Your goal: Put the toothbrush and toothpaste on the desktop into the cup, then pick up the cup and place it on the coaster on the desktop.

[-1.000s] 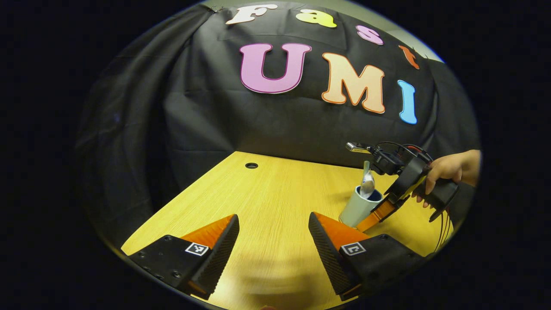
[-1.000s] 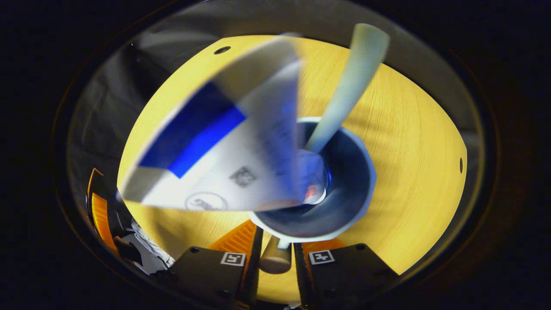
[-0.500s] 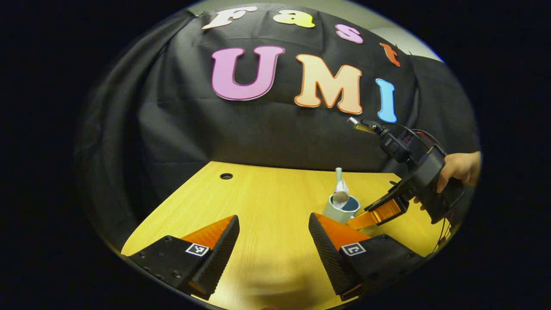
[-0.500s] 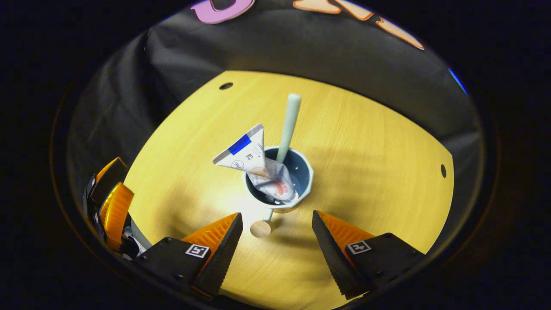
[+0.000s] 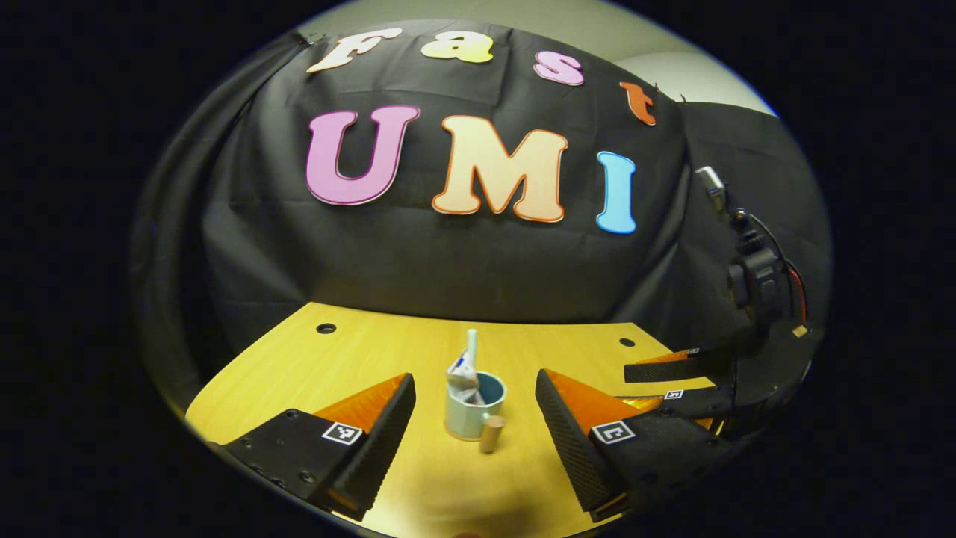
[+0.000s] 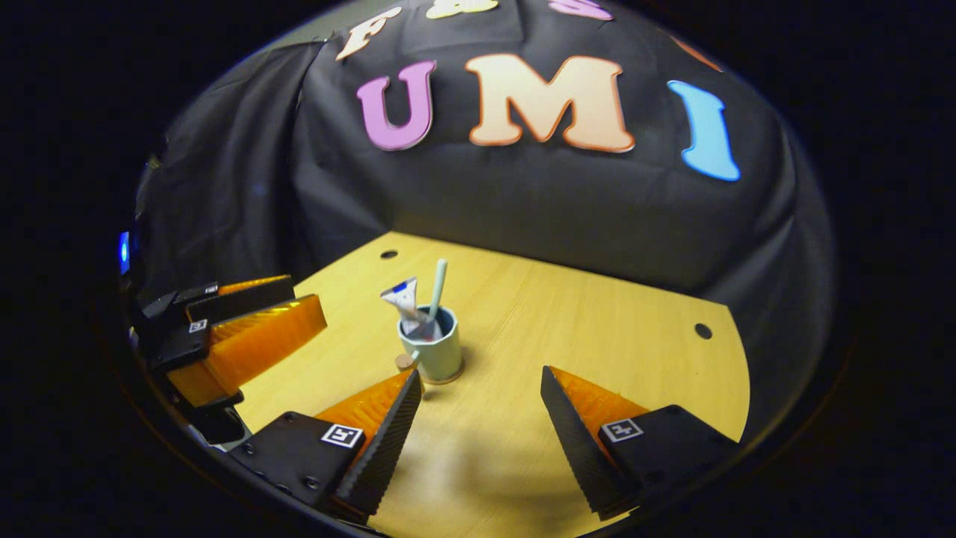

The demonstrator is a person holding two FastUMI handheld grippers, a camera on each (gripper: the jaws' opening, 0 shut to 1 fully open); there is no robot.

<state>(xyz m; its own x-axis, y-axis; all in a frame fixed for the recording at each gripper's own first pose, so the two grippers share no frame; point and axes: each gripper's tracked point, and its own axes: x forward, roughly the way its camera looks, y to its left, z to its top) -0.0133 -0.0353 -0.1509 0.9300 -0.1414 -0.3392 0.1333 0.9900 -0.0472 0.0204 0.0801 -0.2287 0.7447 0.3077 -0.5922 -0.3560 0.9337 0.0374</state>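
Standing upright on the yellow wooden table (image 5: pixel 373 359), the pale blue ceramic cup (image 5: pixel 470 411) holds both the toothbrush and the toothpaste.

In the left gripper view the cup sits just beyond and between the left gripper (image 5: pixel 474 426)'s spread, empty orange-and-black fingers (image 5: pixel 373 430), its cork-tipped handle (image 5: pixel 491 435) pointing toward them. The pale green toothbrush (image 6: pixel 438 288) and the white toothpaste tube with a blue stripe (image 6: pixel 407 302) lean out of the cup's rim. In the right gripper view the cup rests on a round cork coaster (image 6: pixel 450 377), just ahead of that gripper's left finger. The right gripper (image 6: pixel 482 426) is likewise wide apart and holds nothing, clear of the cup.
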